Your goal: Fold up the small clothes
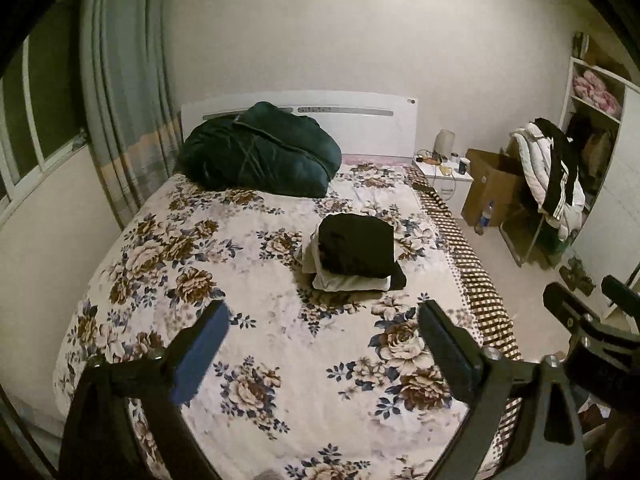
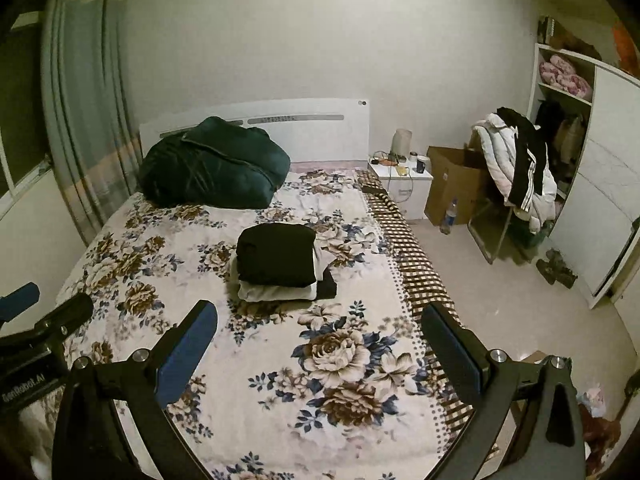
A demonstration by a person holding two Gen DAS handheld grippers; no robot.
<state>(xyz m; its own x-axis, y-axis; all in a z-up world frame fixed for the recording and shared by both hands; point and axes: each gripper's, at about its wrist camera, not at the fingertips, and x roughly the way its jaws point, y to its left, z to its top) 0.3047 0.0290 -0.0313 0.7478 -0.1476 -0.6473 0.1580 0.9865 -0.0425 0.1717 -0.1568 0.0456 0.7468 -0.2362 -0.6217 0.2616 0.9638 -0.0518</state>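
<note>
A stack of folded clothes (image 1: 356, 248) (image 2: 276, 256), with a black piece on top, white ones under it and a dark one at the bottom, sits in the middle of the floral bed cover (image 1: 248, 280) (image 2: 352, 320). My left gripper (image 1: 324, 312) hovers above the bed's near half, well short of the stack, open and empty. My right gripper (image 2: 320, 312) hangs beside it to the right, also open with nothing between its fingers. Each gripper shows at the edge of the other's view: the right gripper (image 1: 588, 288) and the left gripper (image 2: 48, 300).
A dark green bundle of bedding (image 1: 260, 152) (image 2: 216, 168) lies by the white headboard. Right of the bed stand a white nightstand (image 2: 404, 184), a cardboard box (image 2: 452, 184), a bottle (image 2: 449, 216), a rack draped with clothes (image 2: 516, 172) and an open wardrobe (image 2: 592, 184). Curtain and window are at left.
</note>
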